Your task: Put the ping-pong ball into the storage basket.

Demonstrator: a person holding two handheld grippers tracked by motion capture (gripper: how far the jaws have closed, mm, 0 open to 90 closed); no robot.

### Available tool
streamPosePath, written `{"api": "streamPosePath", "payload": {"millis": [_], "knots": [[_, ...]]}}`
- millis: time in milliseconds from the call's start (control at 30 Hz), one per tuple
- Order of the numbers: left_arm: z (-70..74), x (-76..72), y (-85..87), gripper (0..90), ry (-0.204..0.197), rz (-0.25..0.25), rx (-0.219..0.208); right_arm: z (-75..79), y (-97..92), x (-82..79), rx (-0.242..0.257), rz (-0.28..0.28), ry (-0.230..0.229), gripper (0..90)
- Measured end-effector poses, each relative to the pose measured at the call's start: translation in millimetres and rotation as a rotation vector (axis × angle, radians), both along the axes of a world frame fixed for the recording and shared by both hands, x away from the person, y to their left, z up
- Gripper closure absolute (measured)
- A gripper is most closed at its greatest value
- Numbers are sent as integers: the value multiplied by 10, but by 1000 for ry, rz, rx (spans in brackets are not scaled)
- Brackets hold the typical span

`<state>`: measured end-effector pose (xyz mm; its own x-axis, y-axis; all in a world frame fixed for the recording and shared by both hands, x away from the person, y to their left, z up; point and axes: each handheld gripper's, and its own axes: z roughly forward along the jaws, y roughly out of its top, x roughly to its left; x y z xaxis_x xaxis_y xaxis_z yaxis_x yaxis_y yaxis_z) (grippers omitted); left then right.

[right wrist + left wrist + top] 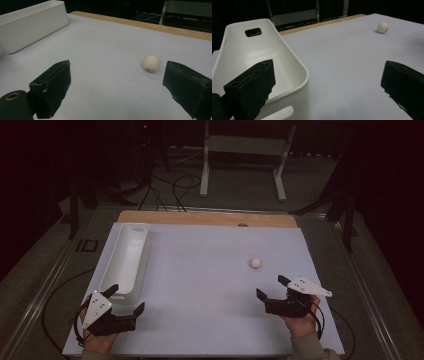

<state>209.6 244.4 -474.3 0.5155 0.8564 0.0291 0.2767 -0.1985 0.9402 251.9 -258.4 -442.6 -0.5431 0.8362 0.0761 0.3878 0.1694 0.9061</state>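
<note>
Take the white bin point(126, 257) as your landmark. Your left gripper point(128, 302) hangs at its near end with jaws spread wide and nothing between them; in the left gripper view one jaw overlaps the bin's rim. Leave it parked there, clear of the opening, so it does not block a drop later. Well to the right of the bin, out on the bare mat, lies the white ball point(255, 263). Your right gripper point(272, 287) sits just short of it, jaws wide apart and empty. Bring that gripper forward low and level so the ball ends up centred between the pads, then close gently; a round ball will likely roll if one pad touches first. The small mark on the ball is too blurred to read.
</note>
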Motion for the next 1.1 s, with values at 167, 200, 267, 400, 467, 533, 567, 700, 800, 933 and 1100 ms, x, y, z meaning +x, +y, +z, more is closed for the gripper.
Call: {"api": "streamPosePath", "payload": {"millis": [167,200,267,400,467,533,567,700,800,933,1100], "knots": [[-4,1,1,0,2,2,1,26,18,43,2,-1,14,77],[-6,2,-1,0,2,2,1,27,21,51,3,-1,17,77],[-6,3,-3,0,3,0,4,29,26,67,3,-3,22,77],[-11,6,-6,0,5,-1,5,47,35,92,-4,-5,31,76],[-14,8,-5,0,7,0,3,60,44,101,-7,-5,32,76],[-16,9,-3,0,8,1,1,72,53,110,-11,-6,33,76],[-17,9,-2,0,8,1,0,77,58,115,-11,-6,33,76],[-18,13,2,0,10,-1,2,95,68,142,-17,-8,38,76],[-23,17,4,0,14,-2,4,109,74,164,-20,-13,40,76],[-32,26,5,0,18,-3,5,119,79,194,-28,-16,38,76],[-39,36,7,0,24,-5,7,130,87,224,-32,-18,40,76]]}}
